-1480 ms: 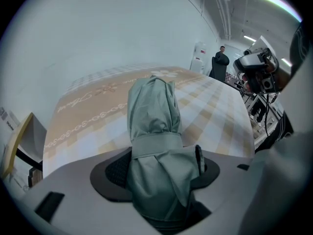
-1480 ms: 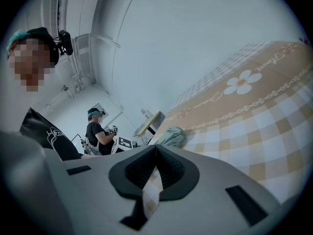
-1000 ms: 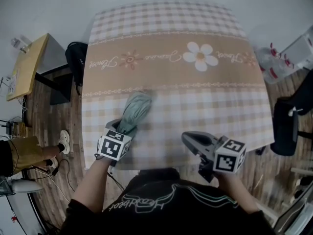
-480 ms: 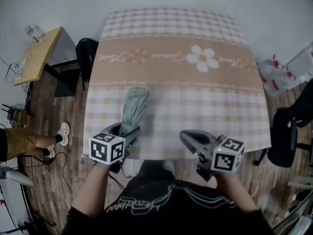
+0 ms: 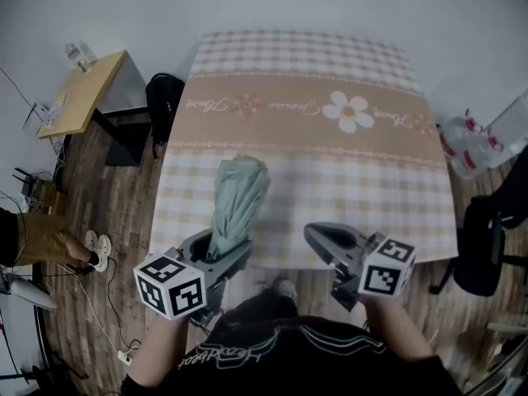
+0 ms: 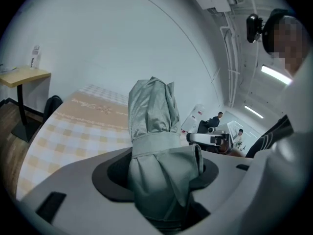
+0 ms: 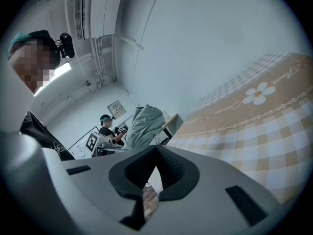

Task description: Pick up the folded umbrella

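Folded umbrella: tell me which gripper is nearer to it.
Left. The left gripper is shut on the lower end of the folded umbrella. The right gripper, shut and empty, is apart from the umbrella, off to its right.

The folded umbrella point(image 5: 238, 198) is plain pale sage green. The tablecloth point(image 5: 371, 188) is beige-and-white check, with a tan band bearing a white daisy point(image 5: 350, 111). The left gripper point(image 5: 219, 246) and right gripper point(image 5: 318, 238) are grey, with black-and-white square markers. The floor point(image 5: 91, 196) is brown wood plank.
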A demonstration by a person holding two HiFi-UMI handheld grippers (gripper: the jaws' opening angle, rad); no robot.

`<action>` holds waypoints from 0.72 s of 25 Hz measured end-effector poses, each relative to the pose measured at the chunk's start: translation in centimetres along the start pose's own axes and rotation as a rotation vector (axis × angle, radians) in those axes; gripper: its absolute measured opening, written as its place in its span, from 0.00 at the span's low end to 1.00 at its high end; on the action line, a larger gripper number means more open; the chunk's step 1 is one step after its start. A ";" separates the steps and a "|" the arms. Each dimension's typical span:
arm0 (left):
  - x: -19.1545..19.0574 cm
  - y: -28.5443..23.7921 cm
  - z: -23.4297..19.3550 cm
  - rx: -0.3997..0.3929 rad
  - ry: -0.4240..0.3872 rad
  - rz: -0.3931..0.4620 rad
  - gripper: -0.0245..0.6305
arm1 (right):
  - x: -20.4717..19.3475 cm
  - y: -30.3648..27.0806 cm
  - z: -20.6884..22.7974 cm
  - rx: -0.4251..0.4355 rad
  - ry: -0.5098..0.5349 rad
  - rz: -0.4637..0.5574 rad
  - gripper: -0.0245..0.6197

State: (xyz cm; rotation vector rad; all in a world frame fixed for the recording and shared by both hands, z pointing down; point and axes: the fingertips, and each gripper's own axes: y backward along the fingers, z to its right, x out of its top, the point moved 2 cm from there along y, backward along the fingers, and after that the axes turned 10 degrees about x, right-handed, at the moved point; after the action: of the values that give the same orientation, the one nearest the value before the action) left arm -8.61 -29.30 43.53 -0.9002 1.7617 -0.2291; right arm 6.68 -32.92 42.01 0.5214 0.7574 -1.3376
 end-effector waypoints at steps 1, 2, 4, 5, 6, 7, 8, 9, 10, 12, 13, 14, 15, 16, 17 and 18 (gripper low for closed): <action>0.0 0.6 0.4 -0.015 -0.004 0.014 0.43 | 0.1 0.1 -0.5 -0.008 0.009 0.017 0.05; 0.0 1.2 0.8 -0.028 -0.009 0.026 0.43 | 0.1 0.2 -1.1 -0.015 0.019 0.034 0.05; 0.0 2.3 1.4 -0.048 -0.019 0.043 0.43 | 0.3 0.3 -2.4 -0.013 0.042 0.059 0.05; 0.2 2.7 1.5 -0.058 -0.020 0.048 0.43 | 0.6 0.2 -3.0 -0.008 0.054 0.064 0.05; 0.5 2.9 1.7 -0.071 -0.017 0.051 0.43 | 0.9 0.0 -3.6 -0.005 0.067 0.064 0.05; 0.9 3.3 1.8 -0.084 -0.012 0.054 0.43 | 1.2 -0.1 -4.3 -0.006 0.081 0.062 0.05; 1.1 3.7 2.0 -0.094 -0.013 0.057 0.43 | 1.5 -0.3 -5.0 -0.010 0.096 0.059 0.05; 1.4 4.3 2.2 -0.098 -0.023 0.062 0.43 | 1.6 -0.5 -5.8 -0.013 0.110 0.059 0.05; 1.5 5.0 2.3 -0.100 -0.039 0.068 0.43 | 1.6 -0.7 -6.8 -0.013 0.121 0.061 0.05; 1.3 6.8 2.6 -0.109 -0.070 0.081 0.43 | 1.1 -1.1 -9.0 -0.008 0.135 0.073 0.05; 1.0 7.9 2.8 -0.117 -0.080 0.089 0.43 | 0.7 -1.3 -10.1 -0.005 0.141 0.079 0.05; 0.6 9.0 2.9 -0.125 -0.089 0.099 0.43 | 0.1 -1.5 -11.2 -0.002 0.146 0.086 0.05; 0.1 10.1 3.0 -0.131 -0.100 0.111 0.43 | -0.6 -1.6 -12.3 0.000 0.151 0.093 0.05; -0.5 11.3 3.1 -0.135 -0.111 0.123 0.43 | -1.5 -1.8 -13.4 0.004 0.152 0.101 0.05; -1.0 12.4 3.2 -0.138 -0.121 0.132 0.43 | -2.2 -1.8 -14.4 0.007 0.151 0.109 0.05; -1.3 13.3 3.3 -0.141 -0.128 0.137 0.43 | -2.7 -1.9 -15.2 0.010 0.149 0.115 0.05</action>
State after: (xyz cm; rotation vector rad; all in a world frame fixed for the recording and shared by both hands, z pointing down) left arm -11.65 -18.31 35.74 -0.8702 1.7274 0.0422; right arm 1.81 -20.41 34.08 0.6685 0.8297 -1.2057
